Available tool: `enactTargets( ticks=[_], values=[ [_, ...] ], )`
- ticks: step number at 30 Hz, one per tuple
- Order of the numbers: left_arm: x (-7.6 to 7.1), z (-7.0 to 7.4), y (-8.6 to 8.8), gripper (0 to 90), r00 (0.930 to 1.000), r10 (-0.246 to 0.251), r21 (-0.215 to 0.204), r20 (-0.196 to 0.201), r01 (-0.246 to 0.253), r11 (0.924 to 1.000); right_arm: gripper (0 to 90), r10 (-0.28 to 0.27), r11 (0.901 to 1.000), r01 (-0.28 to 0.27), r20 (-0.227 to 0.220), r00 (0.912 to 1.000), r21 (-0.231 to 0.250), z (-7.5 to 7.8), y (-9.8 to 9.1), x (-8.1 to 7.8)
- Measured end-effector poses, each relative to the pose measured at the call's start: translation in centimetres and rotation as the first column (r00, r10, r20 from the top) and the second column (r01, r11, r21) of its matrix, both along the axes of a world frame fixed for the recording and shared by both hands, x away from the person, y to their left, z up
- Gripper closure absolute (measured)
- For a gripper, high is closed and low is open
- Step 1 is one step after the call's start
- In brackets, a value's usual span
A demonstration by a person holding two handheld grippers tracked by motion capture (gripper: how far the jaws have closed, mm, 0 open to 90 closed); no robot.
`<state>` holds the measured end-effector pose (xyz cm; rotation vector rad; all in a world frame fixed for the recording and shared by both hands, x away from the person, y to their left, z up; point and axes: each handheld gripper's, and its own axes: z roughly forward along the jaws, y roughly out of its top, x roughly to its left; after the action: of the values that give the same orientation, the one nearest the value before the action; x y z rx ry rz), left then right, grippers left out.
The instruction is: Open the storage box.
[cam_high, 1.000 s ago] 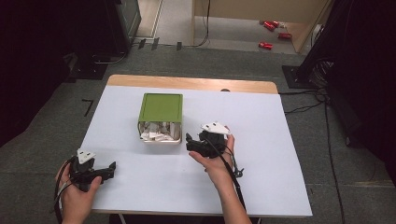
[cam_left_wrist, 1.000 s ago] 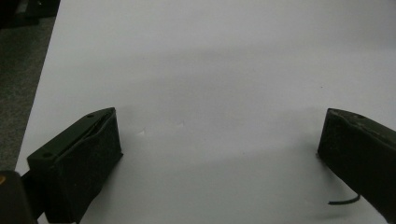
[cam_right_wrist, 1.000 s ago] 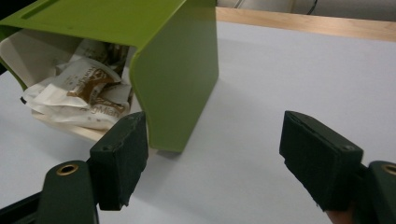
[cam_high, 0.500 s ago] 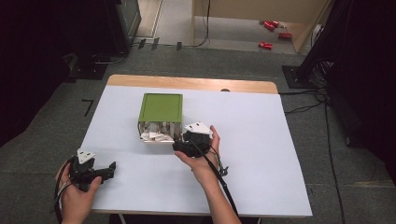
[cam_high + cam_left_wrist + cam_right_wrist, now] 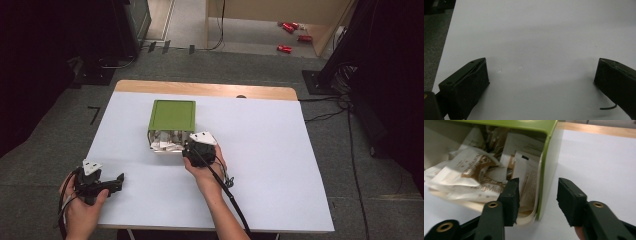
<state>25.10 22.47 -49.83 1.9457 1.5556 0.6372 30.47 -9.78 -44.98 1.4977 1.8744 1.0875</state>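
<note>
Packets (image 5: 471,182) crowd the green box's (image 5: 547,167) mouth — right gripper (image 5: 537,197), jaws just closing, half-open, straddles its side wall

Rectangular table with white top (image 5: 280,165) and pale wooden strip along far edge (image 5: 210,89), green rectangular plastic box (image 5: 172,116) lying on its side left of centre, open end toward person, white and brown paper sachets (image 5: 165,145) spilling onto the white top.

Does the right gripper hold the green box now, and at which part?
Not yet: the right gripper has been closing, jaws straddling the side wall of the green box at its open end, pads not pressing.
</note>
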Motion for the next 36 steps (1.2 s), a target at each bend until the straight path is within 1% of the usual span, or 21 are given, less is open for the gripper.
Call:
enactTargets(
  ticks=[3, 6, 7, 8, 9, 10, 11, 12, 13, 14, 15, 17, 18, 19, 20, 24, 28, 34, 36],
  values=[
    [0.0, 0.0, 0.0, 0.0, 1.0000, 0.000, 0.000, -0.001, 0.000, 1.0000, 59.5, -0.015, 0.9999, 0.015, -0.009, 0.9999, -0.004, -0.3, 0.1, 0.4],
    [0.0, 0.0, 0.0, 0.0, 1.0000, 0.000, 0.001, -0.001, 0.000, 1.0000, 63.8, -0.025, 0.9994, 0.025, -0.018, 0.9995, -0.024, -0.7, 0.3, 0.8],
    [0.0, 0.0, 0.0, 0.0, 1.0000, 0.000, 0.001, -0.001, 0.000, 1.0000, 63.8, -0.025, 0.9994, 0.025, -0.018, 0.9995, -0.024, -0.7, 0.3, 0.8],
    [0.0, 0.0, 0.0, 0.0, 1.0000, -0.002, 0.002, -0.002, 0.002, 1.0000, 65.7, -0.031, 0.9990, 0.030, -0.031, 0.9990, -0.033, -1.1, 0.4, 1.1],
    [0.0, 0.0, 0.0, 0.0, 1.0000, -0.002, 0.002, -0.002, 0.002, 1.0000, 65.7, -0.031, 0.9990, 0.030, -0.031, 0.9990, -0.033, -1.1, 0.4, 1.1],
    [0.0, 0.0, 0.0, 0.0, 1.0000, -0.002, 0.002, -0.002, 0.002, 1.0000, 67.1, -0.030, 0.9995, 0.029, -0.034, 0.9990, -0.016, -1.5, 0.4, 1.4],
    [0.0, 0.0, 0.0, 0.0, 1.0000, -0.002, 0.002, -0.002, 0.002, 1.0000, 67.1, -0.030, 0.9995, 0.029, -0.034, 0.9990, -0.016, -1.5, 0.4, 1.4],
    [0.0, 0.0, 0.0, 0.0, 1.0000, -0.002, 0.002, -0.002, 0.002, 1.0000, 70.8, -0.038, 0.9992, 0.038, -0.018, 0.9991, -0.013, -1.9, 0.4, 1.6],
    [0.0, 0.0, 0.0, 0.0, 1.0000, -0.002, 0.002, -0.002, 0.002, 1.0000, 70.8, -0.038, 0.9992, 0.038, -0.018, 0.9991, -0.013, -1.9, 0.4, 1.6],
    [0.0, 0.0, 0.0, 0.0, 1.0000, -0.002, 0.002, -0.002, 0.002, 1.0000, 73.3, -0.054, 0.9985, 0.054, -0.015, 0.9984, -0.003, -2.0, 0.6, 1.7],
    [0.0, 0.0, 0.0, 0.0, 1.0000, -0.002, 0.002, -0.002, 0.002, 1.0000, 74.1, -0.061, 0.9982, 0.061, -0.017, 0.9980, -0.003, -2.0, 0.6, 1.8],
    [0.0, 0.0, 0.0, 0.0, 1.0000, -0.002, 0.002, -0.002, 0.002, 1.0000, 74.3, -0.067, 0.9978, 0.067, -0.022, 0.9975, -0.001, -2.0, 0.6, 1.9],
    [0.0, 0.0, 0.0, 0.0, 1.0000, -0.002, 0.002, -0.002, 0.002, 1.0000, 74.5, -0.069, 0.9976, 0.069, -0.042, 0.9967, 0.002, -1.8, 0.6, 2.0],
    [0.0, 0.0, 0.0, 0.0, 1.0000, -0.002, 0.002, -0.002, 0.002, 1.0000, 74.5, -0.069, 0.9976, 0.069, -0.042, 0.9967, 0.002, -1.8, 0.6, 2.0],
    [0.0, 0.0, 0.0, 0.0, 1.0000, -0.002, 0.002, -0.002, 0.002, 1.0000, 75.5, -0.074, 0.9972, 0.074, -0.044, 0.9962, -0.012, -1.8, 0.7, 2.0],
    [0.0, 0.0, 0.0, 0.0, 1.0000, -0.002, 0.001, -0.002, 0.002, 1.0000, 76.7, -0.107, 0.9939, 0.106, -0.042, 0.9933, -0.029, -1.9, 1.2, 1.9],
    [0.0, 0.0, 0.0, 0.0, 1.0000, -0.002, 0.001, -0.002, 0.002, 1.0000, 76.7, -0.115, 0.9927, 0.114, -0.045, 0.9923, -0.041, -2.0, 1.3, 1.7],
    [0.0, 0.0, 0.0, 0.0, 1.0000, -0.002, 0.001, -0.002, 0.002, 1.0000, 77.0, -0.121, 0.9922, 0.119, -0.060, 0.9908, -0.038, -1.9, 1.3, 1.3],
    [0.0, 0.0, 0.0, 0.0, 1.0000, -0.002, 0.001, -0.002, 0.002, 1.0000, 77.1, -0.120, 0.9926, 0.118, -0.067, 0.9905, -0.028, -1.9, 1.3, 1.1]
  ],
)
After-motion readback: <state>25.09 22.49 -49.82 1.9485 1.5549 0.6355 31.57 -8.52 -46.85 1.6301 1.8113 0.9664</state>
